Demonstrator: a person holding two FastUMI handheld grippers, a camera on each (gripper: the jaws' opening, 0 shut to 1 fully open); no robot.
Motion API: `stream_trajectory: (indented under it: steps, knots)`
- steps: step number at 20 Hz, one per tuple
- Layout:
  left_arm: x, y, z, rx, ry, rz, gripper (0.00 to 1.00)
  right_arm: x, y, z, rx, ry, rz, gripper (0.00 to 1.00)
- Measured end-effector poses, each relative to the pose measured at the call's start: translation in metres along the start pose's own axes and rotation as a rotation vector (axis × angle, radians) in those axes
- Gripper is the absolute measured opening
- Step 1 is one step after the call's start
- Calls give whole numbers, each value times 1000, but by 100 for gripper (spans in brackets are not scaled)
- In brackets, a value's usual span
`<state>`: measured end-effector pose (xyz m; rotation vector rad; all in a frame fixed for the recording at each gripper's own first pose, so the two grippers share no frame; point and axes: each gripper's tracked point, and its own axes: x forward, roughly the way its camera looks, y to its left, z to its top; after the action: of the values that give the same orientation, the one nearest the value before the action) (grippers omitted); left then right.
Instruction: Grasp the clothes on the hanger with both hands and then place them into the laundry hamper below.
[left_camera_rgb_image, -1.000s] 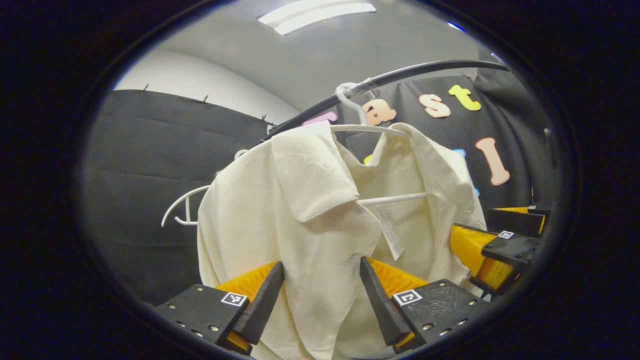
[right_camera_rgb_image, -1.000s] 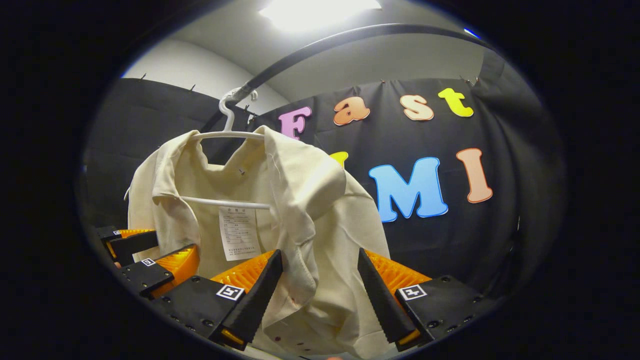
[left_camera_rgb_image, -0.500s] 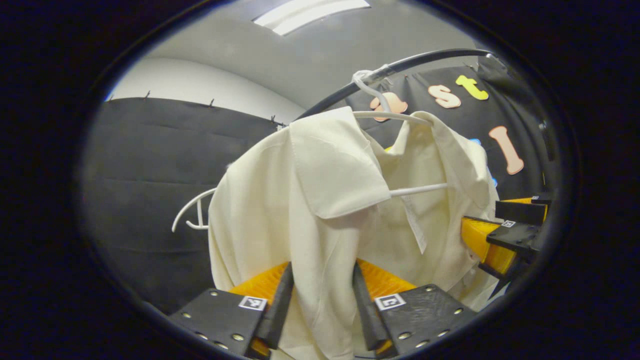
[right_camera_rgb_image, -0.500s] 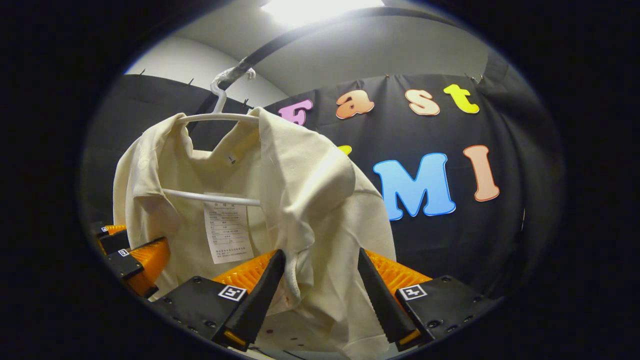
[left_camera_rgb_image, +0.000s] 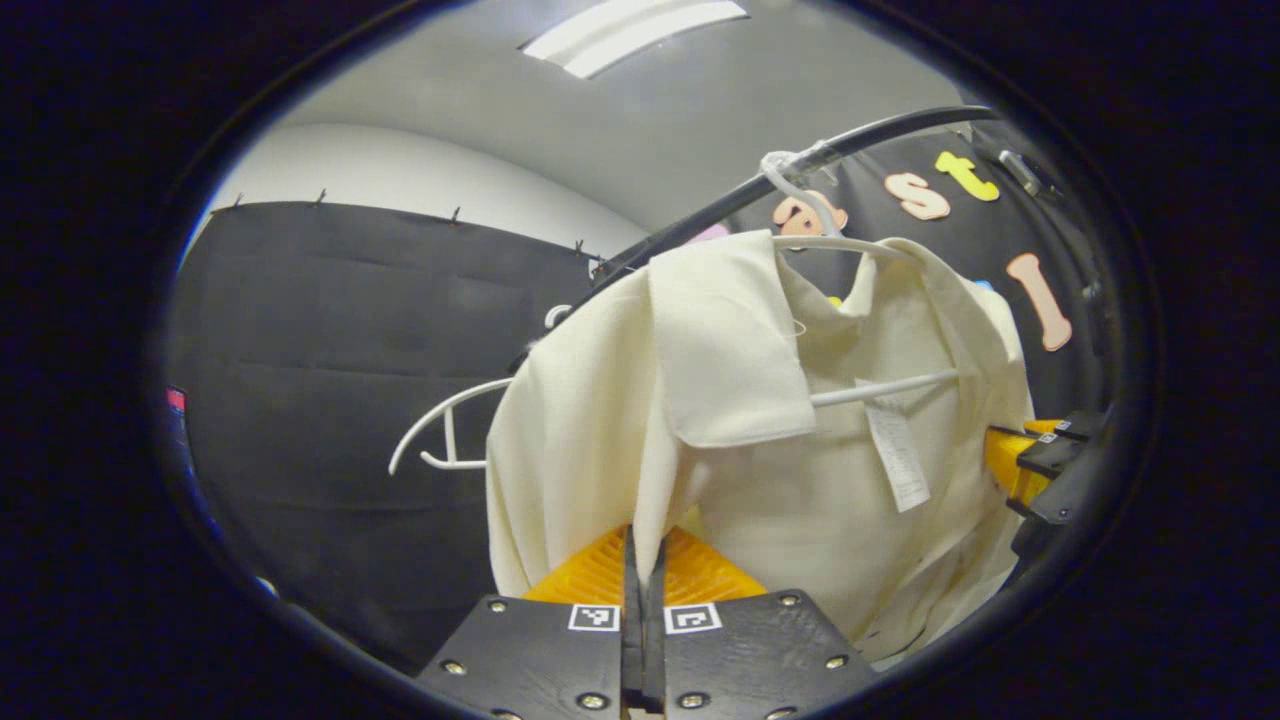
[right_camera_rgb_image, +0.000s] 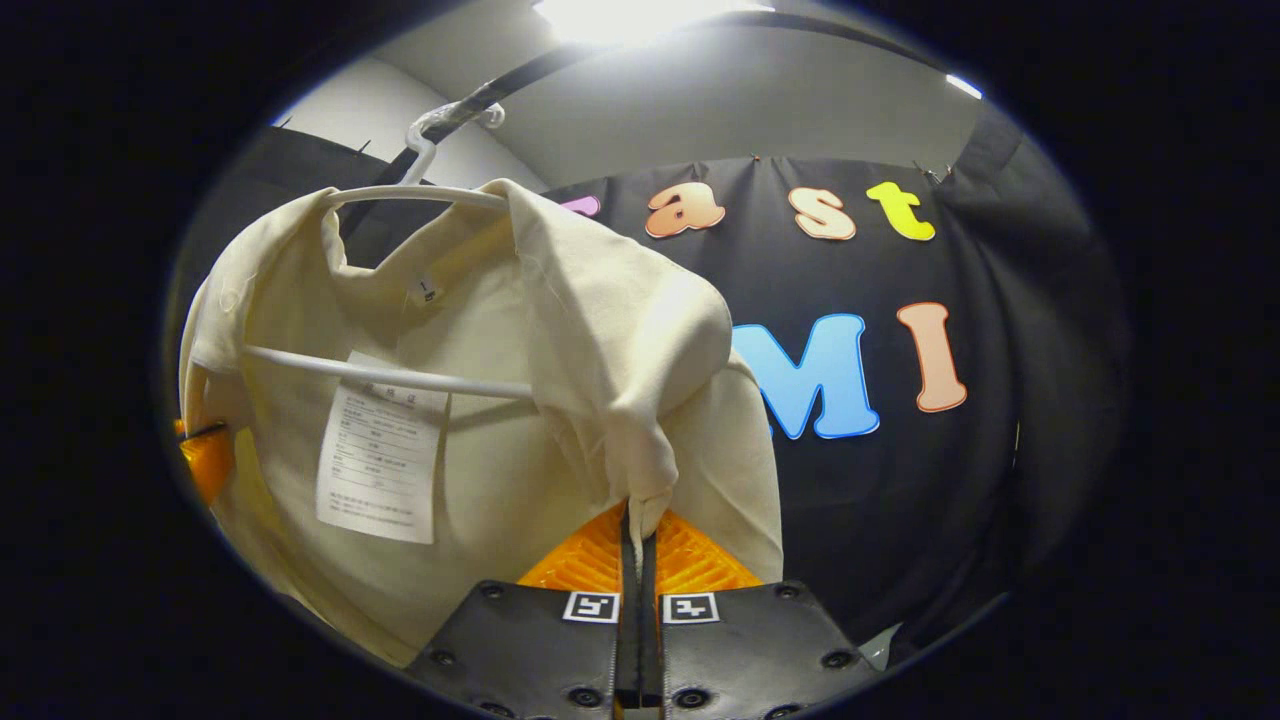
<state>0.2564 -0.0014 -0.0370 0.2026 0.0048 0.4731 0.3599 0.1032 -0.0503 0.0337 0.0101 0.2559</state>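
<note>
In the left gripper view, going left to right: there's the bare end of a white hanger sticking out against the black wall cloth, then the cream shirt draped over it, all hanging from a dark rail up top by the hanger's hook. The left tool is clenched on the shirt, both fingers pressed together with a fold of the front fabric pinched between them, right under the collar flap. A white care label dangles inside the open neck, and at the far right edge you can catch a bit of the other tool next to the shirt's other side. Over in the right gripper view, the shirt is on the left half, still on the hanger, whose crossbar runs across the inside just above the label. The right tool is clamped on the shirt too, with a bunched-up bit of the shoulder or sleeve edge squeezed between its fingers. To the right of that it's just the booth wall. A ceiling light glows overhead. The hamper isn't something I can place from here.
</note>
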Motion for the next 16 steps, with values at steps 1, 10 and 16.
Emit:
stream_trajectory:
  steps: [1,10,16]
  knots:
    - [-3,6,3,3,-6,14,0,-2,-10,6,-8,-26,-24,2]
    - [-24,32,26,12,-42,49,1,-12,-17,8,242,29,70,2]
    - [-27,37,29,18,-46,44,1,-20,11,18,305,52,158,32]
